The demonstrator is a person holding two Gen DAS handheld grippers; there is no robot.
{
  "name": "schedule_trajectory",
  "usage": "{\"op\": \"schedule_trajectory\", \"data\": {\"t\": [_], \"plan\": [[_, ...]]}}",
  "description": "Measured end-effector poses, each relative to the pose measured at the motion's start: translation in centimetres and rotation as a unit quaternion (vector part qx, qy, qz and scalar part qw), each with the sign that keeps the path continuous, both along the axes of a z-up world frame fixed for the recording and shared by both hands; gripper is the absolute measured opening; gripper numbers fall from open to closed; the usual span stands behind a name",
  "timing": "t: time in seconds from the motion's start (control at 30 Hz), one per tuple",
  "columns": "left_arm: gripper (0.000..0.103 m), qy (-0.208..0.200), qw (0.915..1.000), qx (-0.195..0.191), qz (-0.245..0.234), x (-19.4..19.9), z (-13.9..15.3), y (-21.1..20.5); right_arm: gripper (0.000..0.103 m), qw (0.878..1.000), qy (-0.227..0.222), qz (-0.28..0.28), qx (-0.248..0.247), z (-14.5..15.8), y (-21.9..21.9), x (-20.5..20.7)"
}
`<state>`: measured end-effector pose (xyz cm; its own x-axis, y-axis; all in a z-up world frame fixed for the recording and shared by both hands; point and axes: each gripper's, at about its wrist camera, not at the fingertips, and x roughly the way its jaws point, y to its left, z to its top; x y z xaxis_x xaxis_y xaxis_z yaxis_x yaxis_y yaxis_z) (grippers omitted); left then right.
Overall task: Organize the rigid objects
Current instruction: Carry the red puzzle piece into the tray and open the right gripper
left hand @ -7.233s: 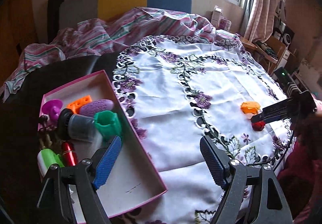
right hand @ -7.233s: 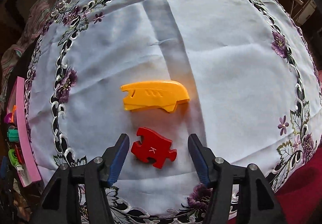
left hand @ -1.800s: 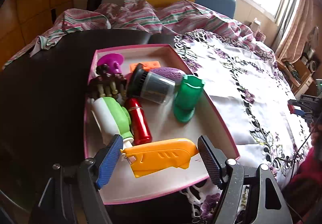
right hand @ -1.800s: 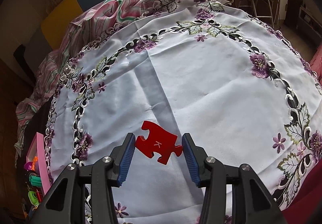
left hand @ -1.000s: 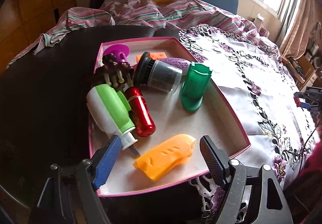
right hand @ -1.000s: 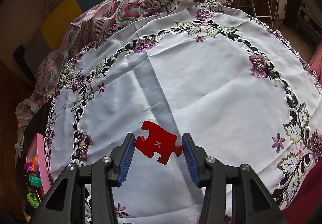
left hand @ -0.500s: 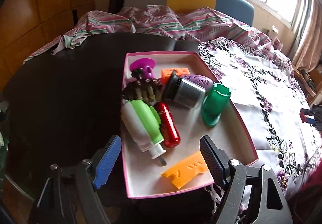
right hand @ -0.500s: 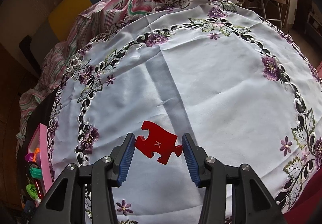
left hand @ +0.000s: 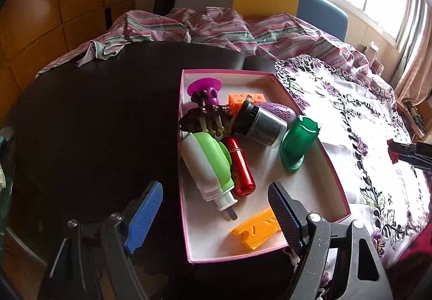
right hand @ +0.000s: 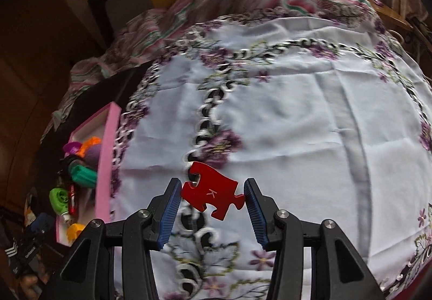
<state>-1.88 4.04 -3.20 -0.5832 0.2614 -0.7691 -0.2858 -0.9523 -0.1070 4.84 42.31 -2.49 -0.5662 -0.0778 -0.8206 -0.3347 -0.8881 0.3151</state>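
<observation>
The left gripper (left hand: 216, 208) hangs low over the near end of the pink box (left hand: 334, 178), its two fingers spread wide and gripping nothing; the blue-padded finger (left hand: 145, 216) sits over the dark tabletop (left hand: 94, 124) just left of the box, while the black-padded one (left hand: 283, 216) overlaps the box's near right corner. The right gripper (right hand: 212, 204) is raised above the white embroidered cloth (right hand: 310, 124), pointing across it, its two blue pads pinching one red puzzle piece (right hand: 212, 196) by opposite edges; the piece is flat and glossy, with knobs and notches and a small white "K" on its face, and it tilts slightly down to the right. Inside the box lie nine things: one orange plastic piece (left hand: 256, 229) with slits, flat at the near end; one white and green bottle (left hand: 208, 165) on its side; one shiny red cylinder (left hand: 240, 167) touching it; one green cup-like piece (left hand: 297, 143) standing against the right wall; one clear jar with a black lid (left hand: 259, 124) on its side; one purple oval (left hand: 275, 111) behind it; one brown claw clip (left hand: 205, 119); one orange block (left hand: 243, 100); and one magenta disc-topped piece (left hand: 205, 89) at the far end. The box rests on the tabletop with its right side along the cloth's edge. A striped bedsheet (left hand: 216, 27) is bunched beyond.
</observation>
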Motion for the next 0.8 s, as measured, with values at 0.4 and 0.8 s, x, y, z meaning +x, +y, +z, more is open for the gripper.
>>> {"op": "schedule_trajectory", "data": {"t": [0.4, 0.8], "plan": [[0.081, -0.003, 0.999, 0.014, 0.042, -0.4, -0.3, -3.3, 0.048, 0.973, 0.039, 0.228, -0.022, 1.7, -17.9, -6.6], [0.081, -0.013, 0.9967, 0.018, 0.079, -0.7, -1.2, -6.4, 0.049, 0.969, -0.03, 0.246, 0.021, -4.3, -22.8, -10.1]]}}
